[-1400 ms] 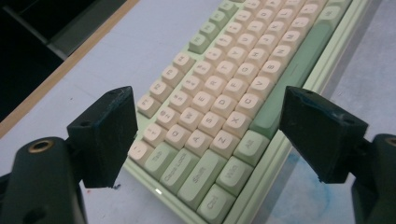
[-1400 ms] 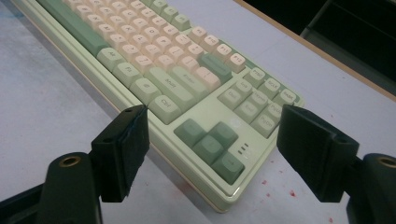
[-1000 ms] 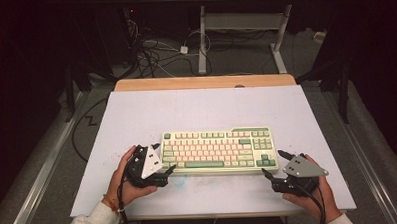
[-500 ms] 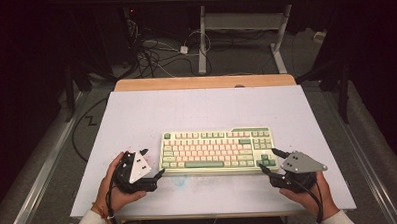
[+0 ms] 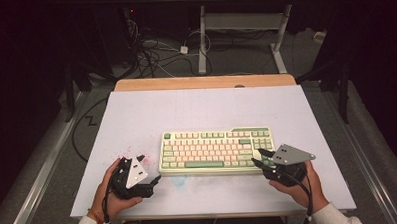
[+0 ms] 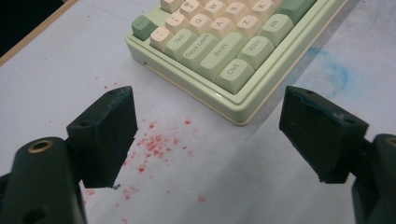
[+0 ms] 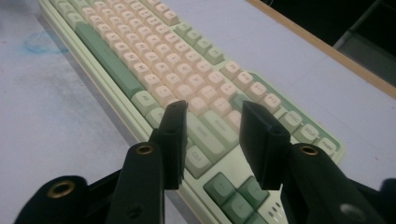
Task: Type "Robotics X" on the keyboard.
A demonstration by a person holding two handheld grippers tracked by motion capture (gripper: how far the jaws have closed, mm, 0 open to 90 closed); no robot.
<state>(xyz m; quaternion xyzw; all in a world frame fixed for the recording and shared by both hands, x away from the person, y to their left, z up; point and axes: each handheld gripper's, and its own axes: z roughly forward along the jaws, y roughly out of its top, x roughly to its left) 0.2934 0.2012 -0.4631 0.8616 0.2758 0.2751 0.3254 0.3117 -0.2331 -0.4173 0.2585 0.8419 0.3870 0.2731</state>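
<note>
Keyboard [image 5: 217, 151] lies near the desk's [image 5: 206, 106] front edge, between my two grippers. My right gripper [image 7: 210, 135], at its 3 o'clock end, has just been closing its jaws over the keys, gripping nothing. My left gripper [image 6: 205, 130], at 8 o'clock, gapes wide above red specks [image 6: 154, 144]; a blue smudge [image 6: 336, 70] marks the desk nearby.

surface: white table [image 5: 136, 114], wooden strip at far edge | on it: green and cream keyboard [image 5: 215, 150] near front middle | marks: red specks [image 6: 156, 142] left of keyboard, faint blue smudge [image 5: 179, 180] before it
</note>
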